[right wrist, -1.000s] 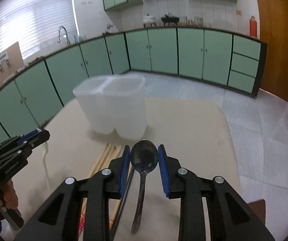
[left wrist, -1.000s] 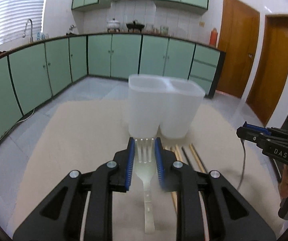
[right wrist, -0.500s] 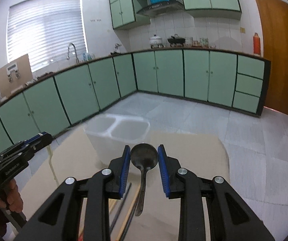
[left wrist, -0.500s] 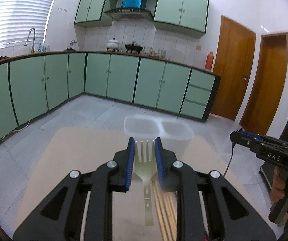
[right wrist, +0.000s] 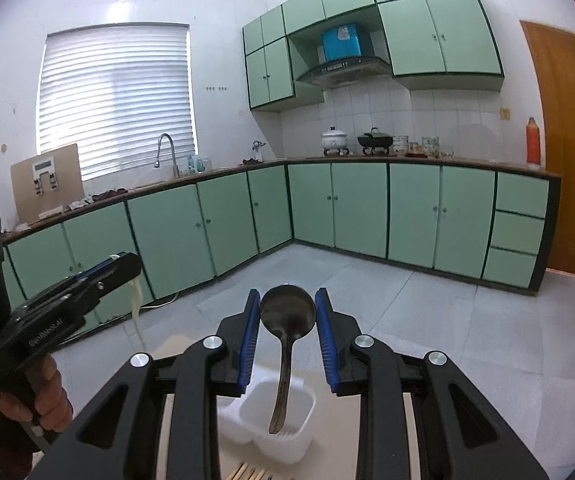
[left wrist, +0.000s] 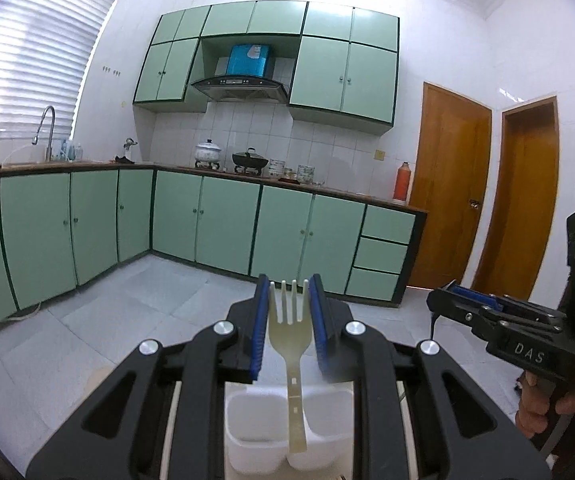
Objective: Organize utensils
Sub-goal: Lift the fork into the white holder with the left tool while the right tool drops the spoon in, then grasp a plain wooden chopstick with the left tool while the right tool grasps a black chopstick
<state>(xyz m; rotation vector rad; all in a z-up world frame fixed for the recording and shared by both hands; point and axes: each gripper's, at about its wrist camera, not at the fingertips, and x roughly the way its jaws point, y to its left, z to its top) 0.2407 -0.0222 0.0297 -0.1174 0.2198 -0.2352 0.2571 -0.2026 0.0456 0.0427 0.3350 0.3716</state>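
Two jaws of left gripper [left wrist: 288,320] pinching pale fork [left wrist: 290,334] by its head, tines forward, handle hanging down over white holder [left wrist: 247,432], above the wall between its two compartments; right gripper [left wrist: 453,298] off to the holder's right, in a hand [left wrist: 543,410]. From the right wrist: right gripper [right wrist: 287,330] pinching dark spoon [right wrist: 287,316] by its bowl, handle hanging over holder [right wrist: 299,416]; chopsticks [right wrist: 249,472] just this side of holder, left gripper [right wrist: 121,266] up to its left, fork [right wrist: 137,308] dangling from it.
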